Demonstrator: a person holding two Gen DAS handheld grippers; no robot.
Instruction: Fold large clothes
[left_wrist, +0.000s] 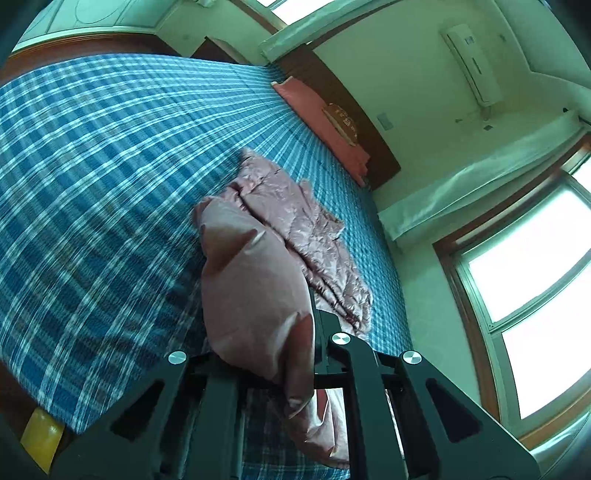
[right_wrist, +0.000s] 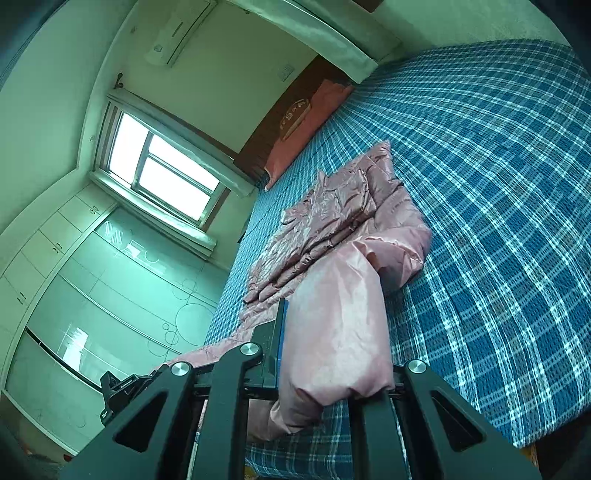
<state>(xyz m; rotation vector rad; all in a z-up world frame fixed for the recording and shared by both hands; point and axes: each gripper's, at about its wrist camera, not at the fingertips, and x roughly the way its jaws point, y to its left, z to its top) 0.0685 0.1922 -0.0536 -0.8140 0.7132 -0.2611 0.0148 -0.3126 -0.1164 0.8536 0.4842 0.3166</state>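
On blue plaid bed (left_wrist: 92, 166), pink puffy jacket (left_wrist: 295, 221) lies w/ long axis toward headboard (right_wrist: 280, 122). No readable writing. Left gripper (left_wrist: 314, 332) & right gripper (right_wrist: 284, 332) both clamped on jacket's near edge.

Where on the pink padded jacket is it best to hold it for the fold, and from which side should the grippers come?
Hold the near hem of the pink padded jacket, at its two corners, coming from the foot edge of the blue plaid bed. The left gripper and right gripper are shut on that edge. The far part lies flat, so the raised hem can likely fold over it.
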